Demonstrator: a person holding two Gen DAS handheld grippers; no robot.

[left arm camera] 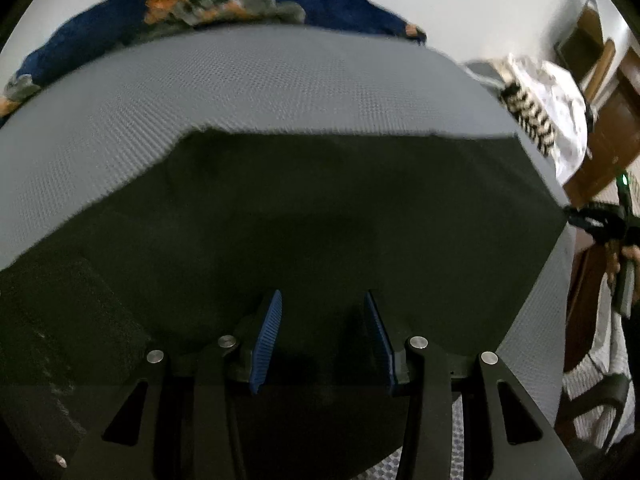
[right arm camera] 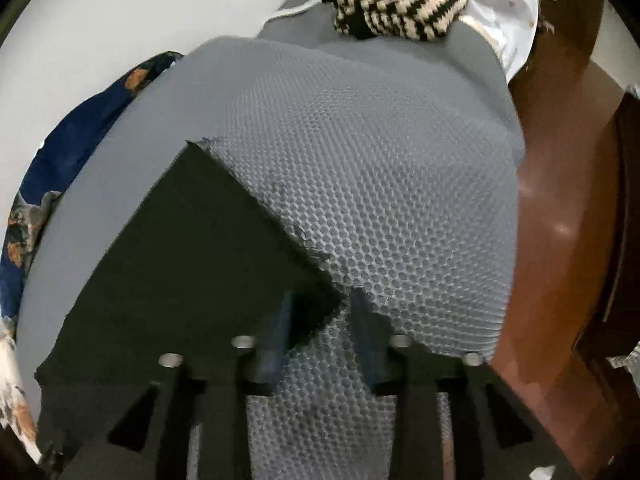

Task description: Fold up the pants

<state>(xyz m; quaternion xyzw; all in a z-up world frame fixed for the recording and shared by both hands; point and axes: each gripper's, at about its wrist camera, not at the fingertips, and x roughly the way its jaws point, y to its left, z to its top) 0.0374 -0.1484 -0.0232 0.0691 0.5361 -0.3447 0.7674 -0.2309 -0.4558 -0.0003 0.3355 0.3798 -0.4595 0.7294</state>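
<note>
Black pants (left arm camera: 320,208) lie flat on a grey honeycomb mat (left arm camera: 280,80). My left gripper (left arm camera: 322,296) hovers low over the near part of the dark cloth, its blue pads (left arm camera: 266,336) apart with only flat fabric beneath them. In the right wrist view the pants (right arm camera: 180,260) fill the lower left and end in a pointed corner (right arm camera: 334,300). My right gripper (right arm camera: 322,310) sits at that corner with its blurred fingers (right arm camera: 285,312) apart. The tip of the cloth lies in the gap, and neither pad presses on it.
A black-and-cream striped knitted piece (right arm camera: 400,4) and a white cloth (right arm camera: 508,12) lie at the mat's far end. A dark blue floral fabric (left arm camera: 200,0) runs along the mat's far side. Brown wooden surface (right arm camera: 560,200) borders the mat's right edge.
</note>
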